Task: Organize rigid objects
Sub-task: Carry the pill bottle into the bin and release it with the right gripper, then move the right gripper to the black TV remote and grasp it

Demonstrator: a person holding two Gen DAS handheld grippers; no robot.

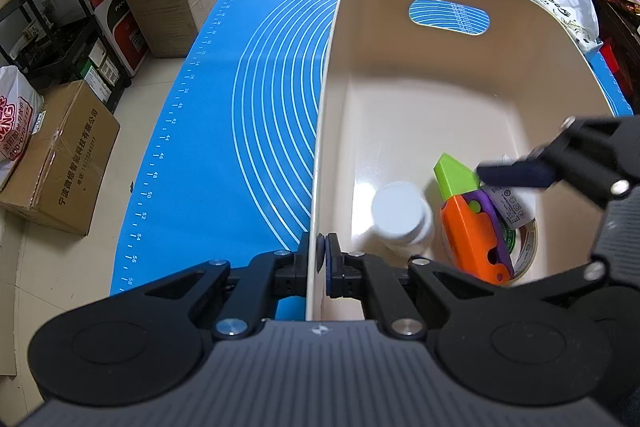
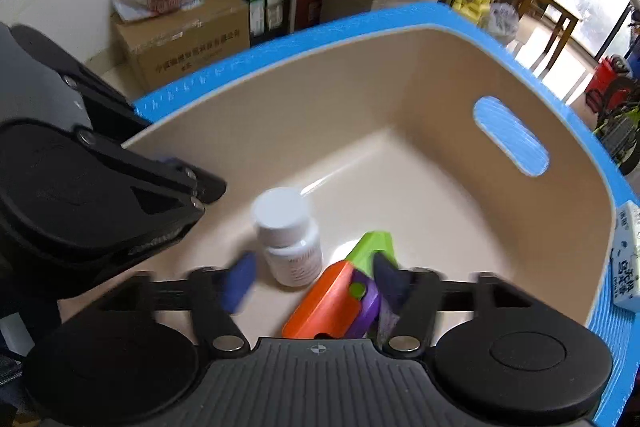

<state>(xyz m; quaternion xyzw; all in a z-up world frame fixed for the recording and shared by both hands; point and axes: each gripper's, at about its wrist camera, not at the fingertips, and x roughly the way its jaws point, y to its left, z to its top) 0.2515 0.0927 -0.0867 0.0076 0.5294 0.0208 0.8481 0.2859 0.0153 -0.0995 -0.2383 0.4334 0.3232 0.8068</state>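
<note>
A beige plastic bin [image 1: 332,39] stands on a blue mat [image 1: 200,147]. My left gripper [image 1: 320,259] is shut on the bin's near left wall, one pad inside and one outside. In the bin lie a white bottle [image 1: 400,215], an orange, green and purple carrot toy [image 1: 472,227] and a tape roll [image 1: 524,243] under the toy. In the right wrist view my right gripper [image 2: 314,281] stands open low over the bin floor, with the bottle [image 2: 286,227] and the toy [image 2: 332,303] between its fingers. Its right pad is close beside the toy's green tip.
The bin's far wall has a handle slot [image 1: 448,15]. A white tissue pack [image 1: 572,15] lies on the mat beyond the bin, and a small carton [image 2: 630,259] beside its right wall. Cardboard boxes [image 1: 60,163] and a black rack [image 1: 60,27] crowd the floor on the left.
</note>
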